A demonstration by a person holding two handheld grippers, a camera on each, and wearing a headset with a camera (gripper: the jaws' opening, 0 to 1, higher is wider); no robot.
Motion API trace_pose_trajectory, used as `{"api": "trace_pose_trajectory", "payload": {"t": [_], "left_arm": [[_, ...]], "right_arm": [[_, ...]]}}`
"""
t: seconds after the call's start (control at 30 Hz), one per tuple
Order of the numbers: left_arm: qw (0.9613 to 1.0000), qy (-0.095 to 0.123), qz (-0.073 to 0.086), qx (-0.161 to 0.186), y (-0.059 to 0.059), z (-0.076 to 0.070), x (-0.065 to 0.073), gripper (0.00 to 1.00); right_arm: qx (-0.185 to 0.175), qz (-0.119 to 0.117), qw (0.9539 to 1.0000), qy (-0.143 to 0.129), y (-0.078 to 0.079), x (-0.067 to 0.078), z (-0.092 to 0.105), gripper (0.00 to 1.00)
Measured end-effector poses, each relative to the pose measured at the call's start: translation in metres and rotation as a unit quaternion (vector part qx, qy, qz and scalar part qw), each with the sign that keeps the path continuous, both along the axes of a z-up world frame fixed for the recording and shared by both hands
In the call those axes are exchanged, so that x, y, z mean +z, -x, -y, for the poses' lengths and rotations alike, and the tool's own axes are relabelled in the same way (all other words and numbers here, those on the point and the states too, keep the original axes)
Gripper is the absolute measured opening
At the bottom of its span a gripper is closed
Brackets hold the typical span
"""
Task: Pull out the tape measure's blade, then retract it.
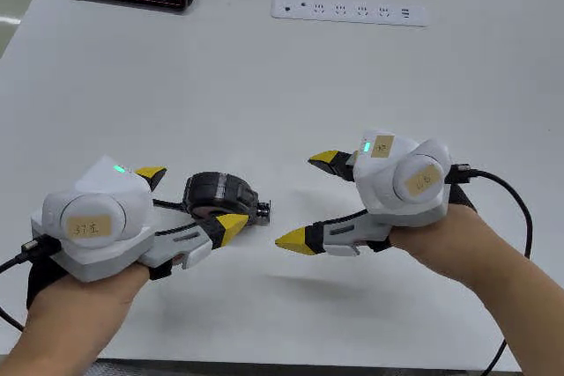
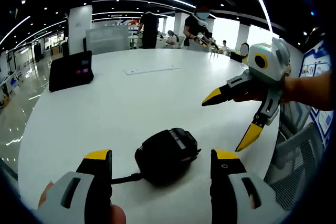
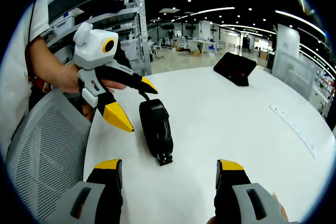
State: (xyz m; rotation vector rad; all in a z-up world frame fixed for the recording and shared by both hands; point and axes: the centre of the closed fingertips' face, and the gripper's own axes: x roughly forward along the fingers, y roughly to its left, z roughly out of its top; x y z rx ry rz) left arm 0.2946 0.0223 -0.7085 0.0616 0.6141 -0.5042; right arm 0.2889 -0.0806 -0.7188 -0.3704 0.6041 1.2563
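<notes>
The tape measure is seen at the lower middle of the head view, on the white table. It lies between the jaws of the left gripper, which are wide apart and not closed on it. The right gripper, at the lower right, is also spread wide and nothing is held by it. The black case is judged rigid, rather heavy and perhaps slippery, so it should be clamped across its body. The small blade hook, turned toward the right gripper, should be pinched for pulling.

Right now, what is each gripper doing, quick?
Left gripper: open, fingers either side of the tape measure, not clamped.
Right gripper: open, empty.
</notes>
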Motion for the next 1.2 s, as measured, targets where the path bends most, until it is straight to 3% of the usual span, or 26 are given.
{"api": "trace_pose_trajectory", "payload": {"t": [0.23, 0.47, 0.83, 1.2], "left_arm": [[0.9999, -0.007, 0.004, -0.010, 0.005, -0.003, 0.002, 0.80], [0.9998, -0.007, -0.003, -0.020, 0.010, -0.005, 0.002, 0.85], [0.9993, -0.015, 0.012, -0.032, 0.012, -0.015, 0.012, 0.92], [0.9984, -0.021, 0.014, -0.051, 0.020, -0.025, 0.014, 0.99]], "right_arm": [[-0.008, 0.004, 1.0000, 0.000, 0.001, 0.006, 0.007, 0.71], [-0.021, 0.000, 0.9998, -0.008, 0.003, 0.009, 0.015, 0.74], [-0.040, 0.008, 0.9991, -0.011, 0.007, 0.015, 0.030, 0.81], [-0.059, 0.004, 0.9981, -0.018, 0.014, 0.019, 0.046, 0.87]]}}
